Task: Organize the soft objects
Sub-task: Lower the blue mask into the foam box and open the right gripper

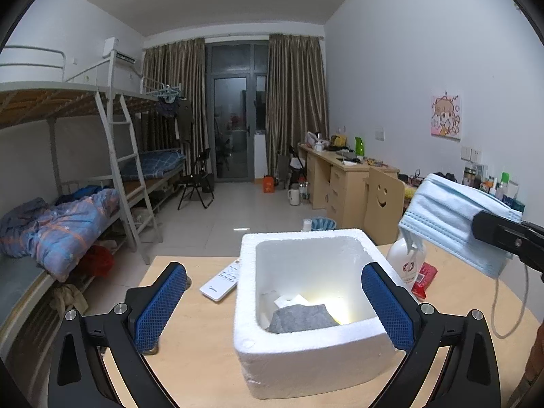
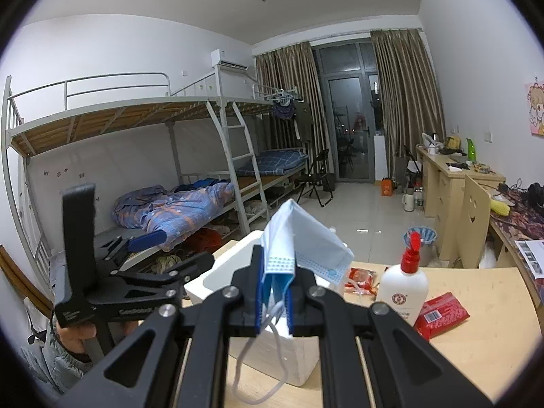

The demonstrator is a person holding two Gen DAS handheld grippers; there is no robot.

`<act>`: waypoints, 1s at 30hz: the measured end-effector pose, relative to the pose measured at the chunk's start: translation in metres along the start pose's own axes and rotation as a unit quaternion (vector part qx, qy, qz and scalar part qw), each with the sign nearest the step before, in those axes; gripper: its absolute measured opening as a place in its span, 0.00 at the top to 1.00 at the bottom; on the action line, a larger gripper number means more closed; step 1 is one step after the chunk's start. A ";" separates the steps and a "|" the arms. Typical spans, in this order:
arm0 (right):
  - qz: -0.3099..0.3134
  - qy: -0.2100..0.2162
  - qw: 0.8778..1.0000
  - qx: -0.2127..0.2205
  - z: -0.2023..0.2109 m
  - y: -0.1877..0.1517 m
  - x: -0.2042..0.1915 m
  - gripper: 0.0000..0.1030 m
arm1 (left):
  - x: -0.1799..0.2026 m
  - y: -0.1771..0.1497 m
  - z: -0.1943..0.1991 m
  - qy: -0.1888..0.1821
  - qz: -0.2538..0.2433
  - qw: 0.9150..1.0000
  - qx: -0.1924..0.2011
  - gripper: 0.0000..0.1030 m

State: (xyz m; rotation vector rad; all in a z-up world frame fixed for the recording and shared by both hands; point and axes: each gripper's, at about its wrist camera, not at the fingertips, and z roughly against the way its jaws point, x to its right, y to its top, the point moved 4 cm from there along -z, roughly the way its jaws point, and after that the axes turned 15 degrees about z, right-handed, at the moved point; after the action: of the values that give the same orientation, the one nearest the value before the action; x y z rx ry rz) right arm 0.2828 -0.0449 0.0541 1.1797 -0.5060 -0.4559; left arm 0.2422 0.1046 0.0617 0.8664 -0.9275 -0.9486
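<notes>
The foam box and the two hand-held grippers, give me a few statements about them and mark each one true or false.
1. The right hand-held gripper is shut on a blue face mask. True.
2. The left hand-held gripper is clamped on the white remote. False: its jaws stand wide open with nothing between the pads, and the remote lies on the table beside the box.
3. The white foam box is empty. False: a grey cloth and something white lie in it.
4. A white spray bottle with a red nozzle stands upright on the table. True.
5. The face mask already lies inside the box. False: it is held up in the air.
</notes>
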 end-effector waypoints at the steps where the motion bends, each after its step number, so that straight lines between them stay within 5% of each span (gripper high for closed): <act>1: 0.001 0.001 1.000 0.000 -0.001 0.001 -0.001 0.87 | -0.001 0.001 0.003 0.000 0.001 1.000 0.002 0.00; 12: 0.028 0.029 0.999 0.004 -0.018 0.014 -0.023 0.87 | -0.028 0.003 0.031 0.017 0.014 1.000 0.022 0.00; 30: 0.042 0.042 0.995 -0.077 -0.076 -0.007 -0.031 0.87 | -0.048 0.000 0.040 0.026 0.027 0.999 0.023 0.00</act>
State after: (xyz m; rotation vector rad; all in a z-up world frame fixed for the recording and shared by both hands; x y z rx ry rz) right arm 0.3029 0.0275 0.0211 1.0217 -0.4381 -0.3656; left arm 0.1914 0.1414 0.0641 0.8972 -0.9268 -0.8577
